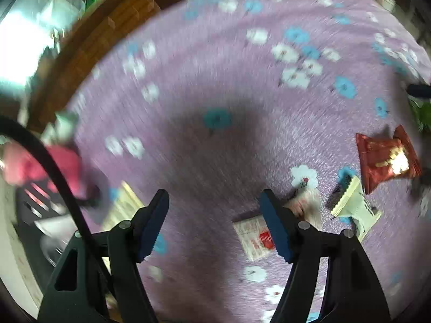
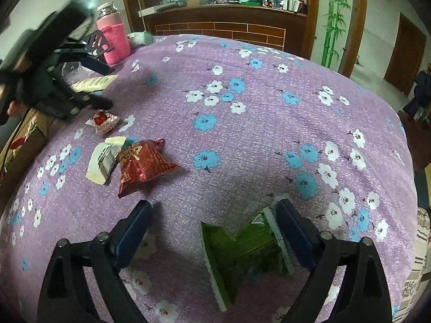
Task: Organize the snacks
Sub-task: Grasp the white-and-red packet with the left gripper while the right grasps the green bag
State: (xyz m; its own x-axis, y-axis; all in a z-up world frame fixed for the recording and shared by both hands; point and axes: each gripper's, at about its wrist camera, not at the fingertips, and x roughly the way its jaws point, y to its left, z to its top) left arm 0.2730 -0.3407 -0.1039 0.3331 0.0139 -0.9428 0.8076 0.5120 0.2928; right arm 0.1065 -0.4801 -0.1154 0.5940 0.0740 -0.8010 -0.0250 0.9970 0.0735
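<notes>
LEFT TOOL (image 1: 214,223): jaws standing spread, gripping nothing, hovering over the purple floral worktop (image 1: 215,80) | RIGHT TOOL (image 2: 212,231): jaws standing wide, green snack packet (image 2: 242,250) lying between them, leaning on one pad | SNACKS: red packet (image 2: 145,167), cream wrapper (image 2: 103,161), small red-white packet (image 2: 102,121) lying close together on the cloth.

Right gripper (image 2: 212,231) with jaws spread over a green snack packet (image 2: 242,250) on a purple flowered tablecloth (image 2: 269,134); a red packet (image 2: 142,164) lies far left.
</notes>
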